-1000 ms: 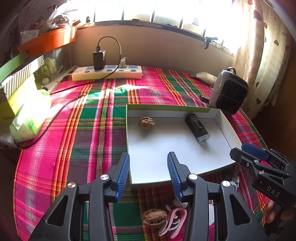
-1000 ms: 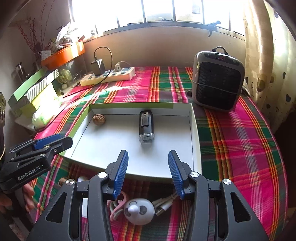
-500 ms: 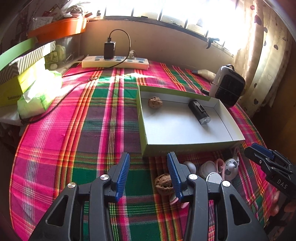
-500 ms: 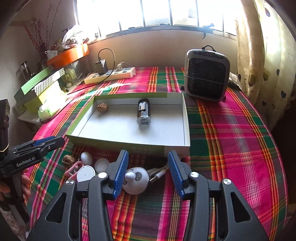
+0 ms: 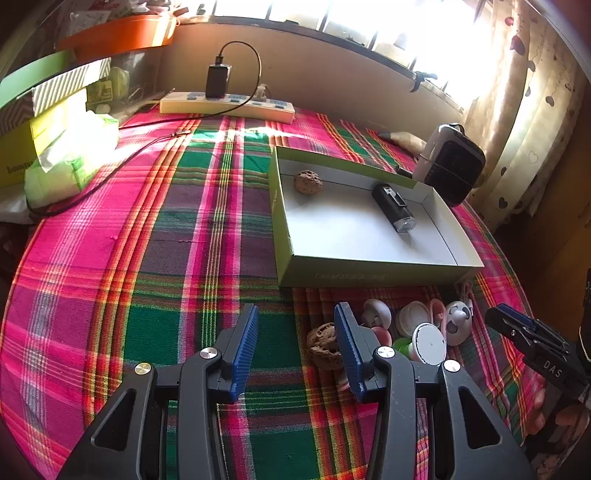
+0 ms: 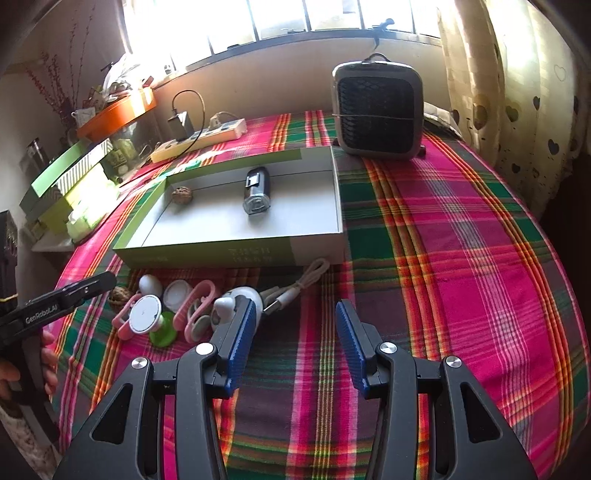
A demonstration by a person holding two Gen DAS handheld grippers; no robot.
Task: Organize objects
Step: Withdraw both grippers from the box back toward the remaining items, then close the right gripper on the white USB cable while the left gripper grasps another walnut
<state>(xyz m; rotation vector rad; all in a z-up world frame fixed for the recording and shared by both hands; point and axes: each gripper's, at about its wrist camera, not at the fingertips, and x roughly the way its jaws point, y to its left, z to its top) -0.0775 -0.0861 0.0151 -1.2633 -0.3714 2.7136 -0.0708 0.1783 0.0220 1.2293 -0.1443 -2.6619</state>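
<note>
Clutter risks a bad pick: with both grippers, left (image 5: 291, 347) and right (image 6: 293, 341), spread and empty, we could knock the walnut (image 5: 325, 349) off the tablecloth (image 5: 155, 258).

A home: plaid-clothed table (image 6: 461, 240) by heart-print curtains (image 6: 517, 92), with a small heater (image 6: 376, 110).

1. A plaid cloth (image 6: 461, 236) in pink, green and orange covers the table.
2. A heater (image 6: 376, 110) with a dark grille stands upright near the far edge, below the window (image 6: 280, 14).
3. A power strip (image 5: 227, 105) lies along the wall, with a black charger (image 5: 218, 79) plugged in (its cable loops over and back down).
4. Stacked green boxes (image 6: 70, 177) sit at the left, an orange tray (image 6: 118, 112) behind them.
5. A curtain (image 6: 517, 92) with heart shapes hangs at the right.
</note>
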